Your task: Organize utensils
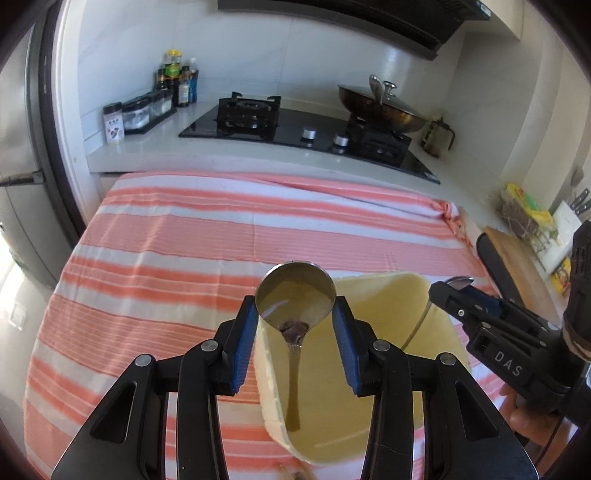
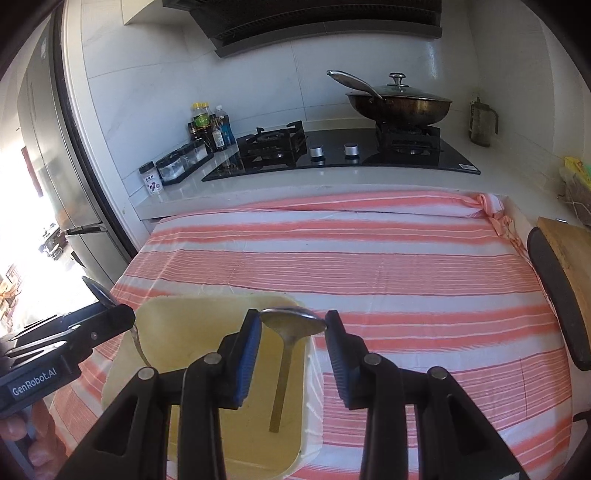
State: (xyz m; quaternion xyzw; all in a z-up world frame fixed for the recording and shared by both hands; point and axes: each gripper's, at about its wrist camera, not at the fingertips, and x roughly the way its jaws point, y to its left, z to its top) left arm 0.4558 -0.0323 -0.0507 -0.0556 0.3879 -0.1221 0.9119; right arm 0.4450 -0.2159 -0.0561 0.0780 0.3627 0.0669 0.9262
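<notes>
This is a home kitchen. A gas stove (image 2: 340, 151) carries a covered pan (image 2: 400, 103) under an extractor hood (image 2: 325, 33), with sauce bottles (image 2: 208, 127) nearby (beside a fridge (image 2: 55, 166)).

Two steel spoons hung handle-down over a pale yellow square tray (image 2: 207, 306). The larger spoon (image 1: 295, 295), round-bowled, faced the left wrist camera, its bowl pinched at both sides between blue pads and its handle reaching into the tray. The smaller spoon (image 2: 293, 320) was held likewise, bowl seen nearly edge-on. The tray sat at the near edge of the table's striped cloth (image 2: 369, 258).
</notes>
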